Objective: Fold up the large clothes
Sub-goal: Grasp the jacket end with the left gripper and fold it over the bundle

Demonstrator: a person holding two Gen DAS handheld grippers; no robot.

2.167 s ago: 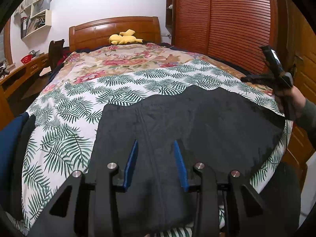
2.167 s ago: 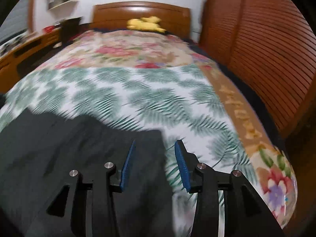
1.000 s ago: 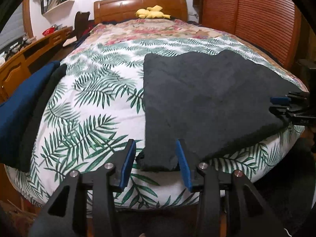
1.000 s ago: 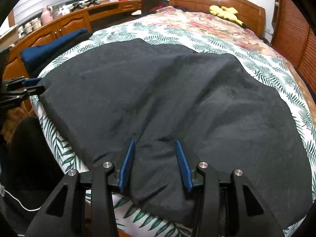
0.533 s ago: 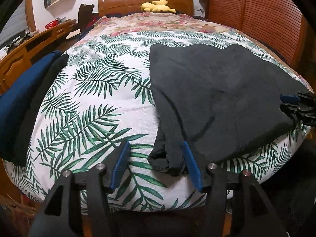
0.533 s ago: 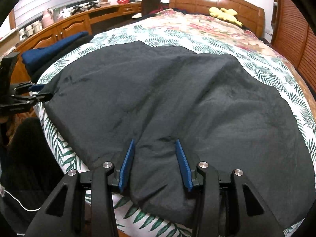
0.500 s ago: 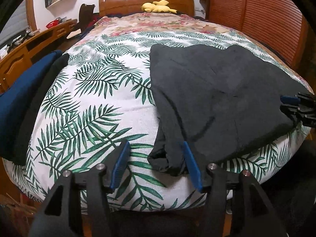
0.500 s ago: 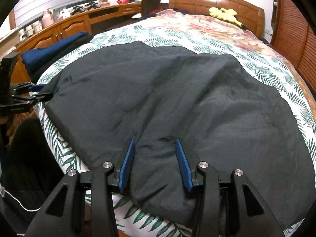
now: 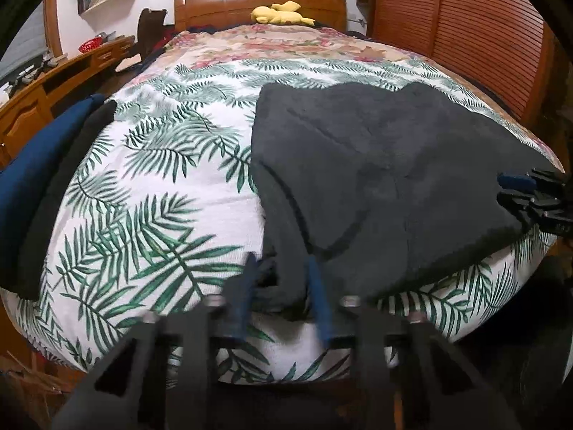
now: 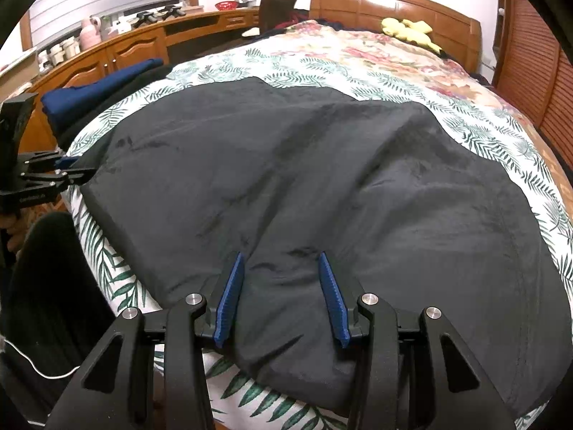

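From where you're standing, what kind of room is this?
Most likely a bedroom: a big bed with a wooden headboard, a yellow stuffed toy by it, and a wooden desk along the wall.

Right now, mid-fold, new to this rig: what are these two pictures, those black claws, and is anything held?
No robot here: a person holds a two-finger gripper in each hand, each with a wide-angle camera looking along its fingers. One picture is from the left gripper, the other from the right gripper. A dark garment lies spread on the leaf-print bedspread, with folded navy clothes at the bed's edge. The left jaws have just been closing around a garment corner; blur hides whether they pinch yet. The right jaws stand open over the hem, holding nothing.
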